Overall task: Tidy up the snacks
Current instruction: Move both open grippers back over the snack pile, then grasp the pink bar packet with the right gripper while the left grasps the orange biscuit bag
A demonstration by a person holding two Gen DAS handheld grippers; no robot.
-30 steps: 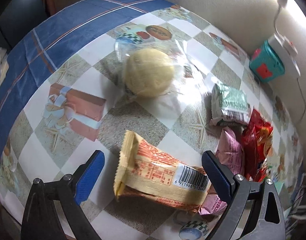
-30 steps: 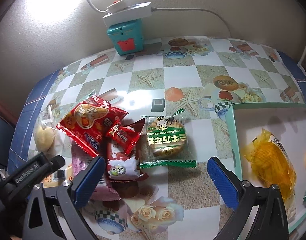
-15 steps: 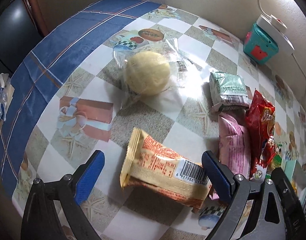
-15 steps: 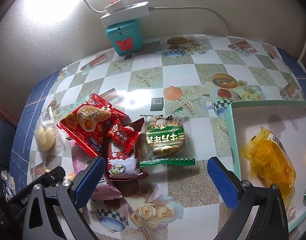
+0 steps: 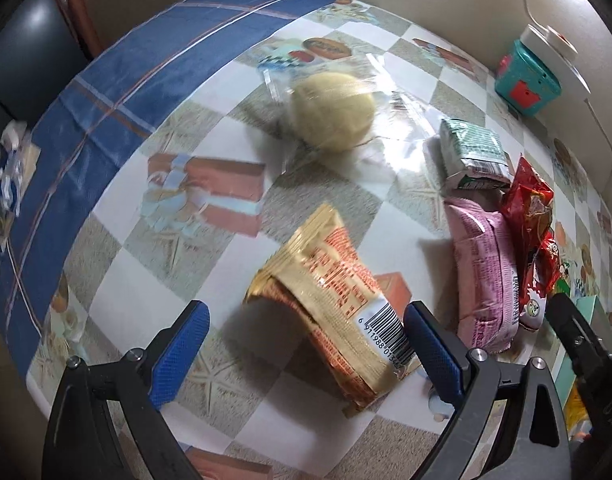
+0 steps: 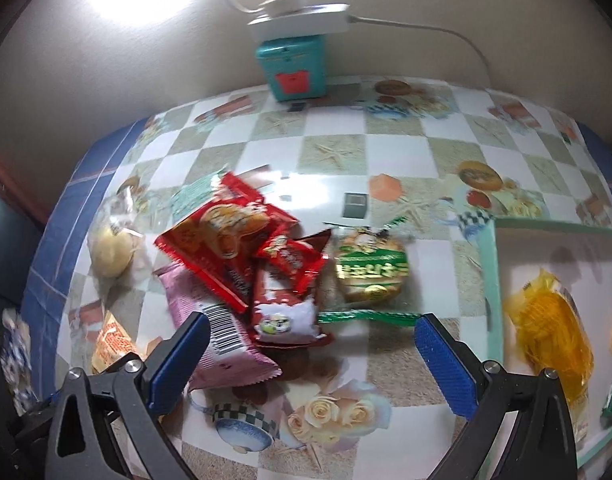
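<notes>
- The left gripper [image 5: 303, 344] is held wide open; the tan snack packet [image 5: 338, 304] lies on the table [image 5: 117, 264] between its fingers, ungripped.
- The right gripper [image 6: 312, 354] is spread wide, empty, near the snack pile [image 6: 245, 256].
- One yellow packet [image 6: 550, 332] is seen in the teal-rimmed box [image 6: 490, 288].

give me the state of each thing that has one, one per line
left gripper: open, straddling the tan packet
right gripper: open, empty
tan packet: sealed, flat on the table
clear-wrapped bun: sealed, lying apart
pink packet: sealed, in the pile
tray: holding an orange packet
</notes>
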